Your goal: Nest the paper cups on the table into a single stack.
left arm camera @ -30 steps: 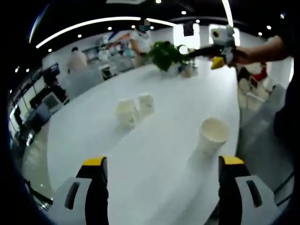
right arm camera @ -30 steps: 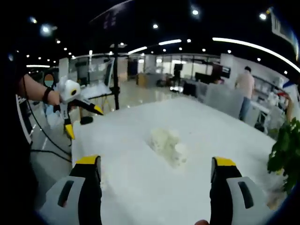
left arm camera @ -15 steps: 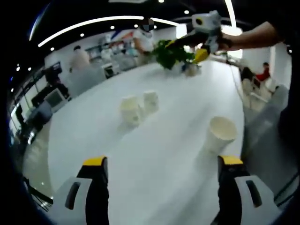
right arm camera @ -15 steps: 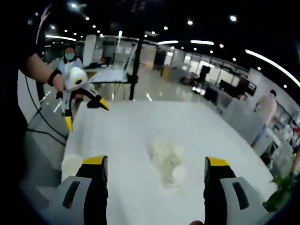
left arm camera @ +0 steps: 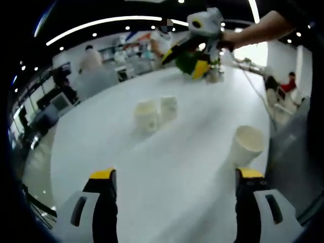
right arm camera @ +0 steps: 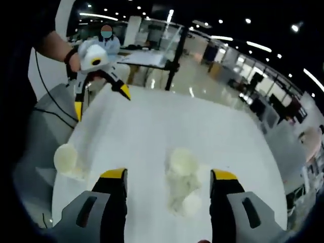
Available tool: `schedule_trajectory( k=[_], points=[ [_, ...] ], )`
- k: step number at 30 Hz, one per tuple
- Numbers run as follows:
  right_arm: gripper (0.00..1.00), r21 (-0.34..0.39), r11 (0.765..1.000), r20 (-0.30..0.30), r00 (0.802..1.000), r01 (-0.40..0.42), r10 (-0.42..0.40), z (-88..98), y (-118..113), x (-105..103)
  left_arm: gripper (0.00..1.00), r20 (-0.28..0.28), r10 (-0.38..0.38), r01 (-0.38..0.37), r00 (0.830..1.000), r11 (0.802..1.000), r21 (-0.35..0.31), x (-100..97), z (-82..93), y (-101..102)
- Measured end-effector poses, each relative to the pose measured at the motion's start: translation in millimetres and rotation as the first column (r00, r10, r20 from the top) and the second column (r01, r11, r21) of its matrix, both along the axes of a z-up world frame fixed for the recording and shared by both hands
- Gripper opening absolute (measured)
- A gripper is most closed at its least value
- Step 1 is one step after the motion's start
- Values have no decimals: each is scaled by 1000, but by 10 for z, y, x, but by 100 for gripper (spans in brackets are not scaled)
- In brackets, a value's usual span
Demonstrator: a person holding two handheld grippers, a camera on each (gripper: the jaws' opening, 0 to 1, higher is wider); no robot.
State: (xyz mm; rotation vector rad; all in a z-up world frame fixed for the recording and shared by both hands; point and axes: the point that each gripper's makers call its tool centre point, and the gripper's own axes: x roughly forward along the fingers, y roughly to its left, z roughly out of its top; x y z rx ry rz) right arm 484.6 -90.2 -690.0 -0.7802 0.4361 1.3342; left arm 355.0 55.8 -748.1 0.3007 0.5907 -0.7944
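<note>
Three white paper cups stand upright on a white table. Two of them, cup and cup, sit side by side mid-table. The third cup stands alone near the table's right edge, just beyond my left gripper's right jaw. That gripper is open and holds nothing. My right gripper, open in a hand, hovers beyond the pair. From its own view, the right gripper hangs over the pair: cup and cup lie between its jaws. The lone cup is at the left, with the left gripper above it.
A green plant stands at the table's far end, mostly behind the right gripper. People and desks fill the background. A dark pole rises past the table. The table drops to floor close behind the lone cup.
The right gripper has come closer over the pair of cups, its jaws a little narrower. In the left gripper view it has swung left across the plant. The cups have not moved.
</note>
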Motion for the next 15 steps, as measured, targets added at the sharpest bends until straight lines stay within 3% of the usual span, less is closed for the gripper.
schedule_trajectory(
  k=[15],
  points=[
    [41,-144,977,14,987,-155,159,-456,324,111,96,-20,11,-11,1000,1000,-8,66,-138,36]
  ],
)
